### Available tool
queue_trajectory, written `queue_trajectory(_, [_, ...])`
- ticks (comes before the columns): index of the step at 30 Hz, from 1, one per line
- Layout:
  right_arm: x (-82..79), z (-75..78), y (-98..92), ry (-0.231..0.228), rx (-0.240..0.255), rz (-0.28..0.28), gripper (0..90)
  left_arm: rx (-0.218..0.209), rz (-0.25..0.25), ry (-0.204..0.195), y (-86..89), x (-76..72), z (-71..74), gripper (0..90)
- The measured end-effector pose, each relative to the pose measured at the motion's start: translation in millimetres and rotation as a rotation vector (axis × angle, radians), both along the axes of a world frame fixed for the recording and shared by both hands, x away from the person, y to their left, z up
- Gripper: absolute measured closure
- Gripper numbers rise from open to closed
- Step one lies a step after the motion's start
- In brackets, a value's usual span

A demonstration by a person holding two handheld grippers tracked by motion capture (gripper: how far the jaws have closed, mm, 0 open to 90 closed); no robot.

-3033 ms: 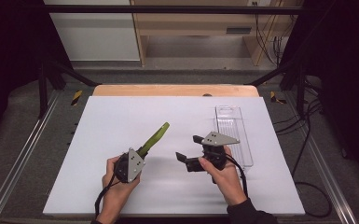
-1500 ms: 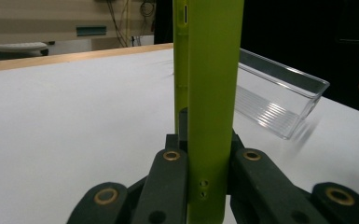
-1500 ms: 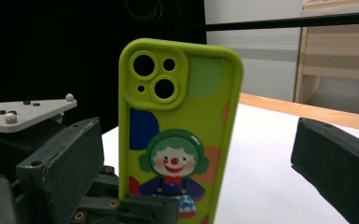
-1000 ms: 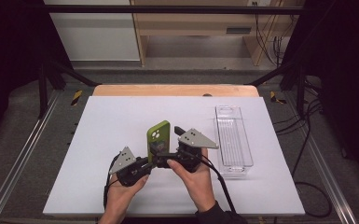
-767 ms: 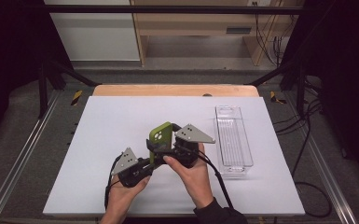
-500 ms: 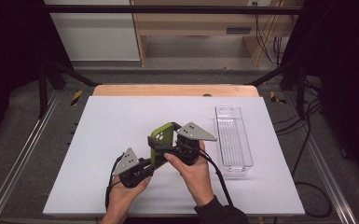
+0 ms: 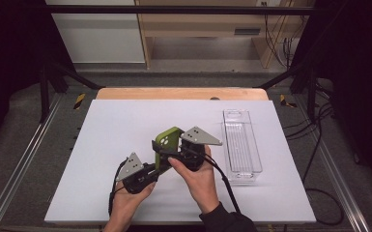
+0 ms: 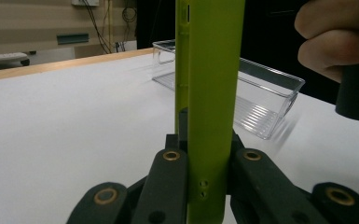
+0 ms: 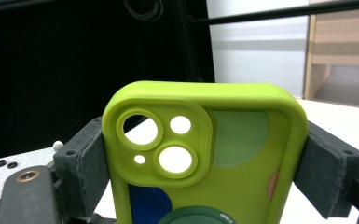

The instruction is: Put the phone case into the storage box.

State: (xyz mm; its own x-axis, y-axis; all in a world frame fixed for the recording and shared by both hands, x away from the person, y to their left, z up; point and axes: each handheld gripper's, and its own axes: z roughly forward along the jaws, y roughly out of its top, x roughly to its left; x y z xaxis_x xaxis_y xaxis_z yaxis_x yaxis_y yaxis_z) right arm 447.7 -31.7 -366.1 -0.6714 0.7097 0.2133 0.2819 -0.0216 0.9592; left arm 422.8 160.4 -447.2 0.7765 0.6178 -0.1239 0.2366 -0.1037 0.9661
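Phone case (image 7: 168, 143) clamped between both tongs, apparently off table.

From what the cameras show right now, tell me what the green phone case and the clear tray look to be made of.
Phone case: probably soft silicone or rubber. It looks matte, with rounded edges, moulded camera holes and coloured shapes printed on the back.

Tray: likely hard clear plastic. The white table shows through its glossy walls, and the floor is ribbed.

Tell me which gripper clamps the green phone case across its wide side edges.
The right gripper: its grey pads press the green phone case on both side edges. The left gripper pinches its thin bottom end, front to back.
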Motion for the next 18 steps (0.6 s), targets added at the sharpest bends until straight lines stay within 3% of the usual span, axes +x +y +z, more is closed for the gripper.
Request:
queue_trajectory(5, [0.0,3.8,4.3,0.022,-0.044,-0.02,16.4,0.008,0.013,0.002,0.3,0.6,-1.0,85.5])
queue_trajectory(18, [4.0,9.7,13.0,0.059,-0.06,-0.051,16.7,-0.01,0.041,-0.001,4.7,1.4,-0.1,84.9])
